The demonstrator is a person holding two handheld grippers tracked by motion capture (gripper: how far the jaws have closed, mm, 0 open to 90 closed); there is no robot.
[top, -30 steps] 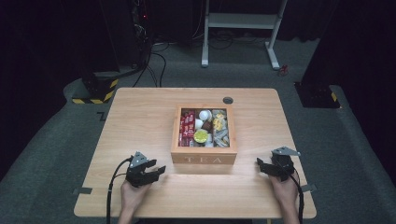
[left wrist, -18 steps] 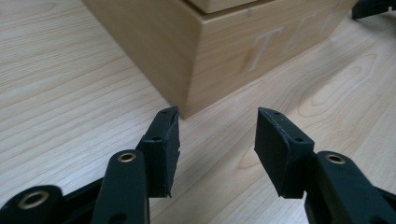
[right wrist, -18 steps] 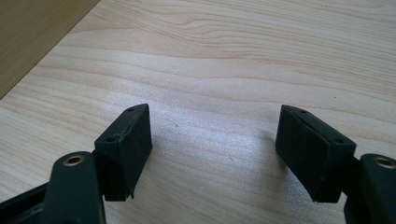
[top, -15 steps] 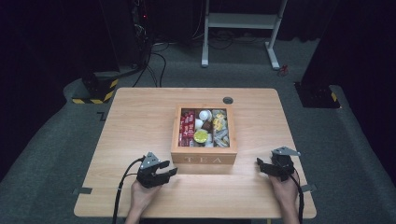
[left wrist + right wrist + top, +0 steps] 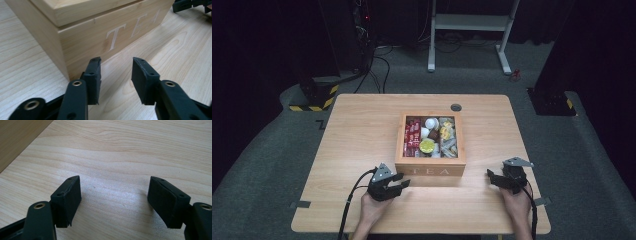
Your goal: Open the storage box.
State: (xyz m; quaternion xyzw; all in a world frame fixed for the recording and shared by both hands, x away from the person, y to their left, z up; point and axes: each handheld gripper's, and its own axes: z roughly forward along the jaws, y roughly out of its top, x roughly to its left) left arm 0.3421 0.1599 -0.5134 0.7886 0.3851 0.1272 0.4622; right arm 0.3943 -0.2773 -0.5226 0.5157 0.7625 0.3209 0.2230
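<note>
From the high view, the square light-wood tea box [image 5: 430, 169] with "TEA" on its front wall sits open-topped near the middle of the pale wooden counter [image 5: 357, 130], its compartments packed with red sachets, white pods and a yellow-lidded cup. My left gripper [image 5: 401, 183] lies on the counter just beside the box's front left corner, tips aimed at the front wall. My right gripper [image 5: 490, 177] rests near the box's front right corner, apart from it, tips pointing toward the box. In the left gripper view, my 2 black jaws stand partly spread with bare counter between them; they have just been closing, and nothing is between them. The left jaw's tip sits close against the tea box [image 5: 100, 37] at its corner, though I cannot tell if it touches. My other gripper shows at the top right edge. In the right gripper view, my jaws are spread wide over bare counter [image 5: 120, 157], holding nothing, with the box's side wall at the upper left.
</note>
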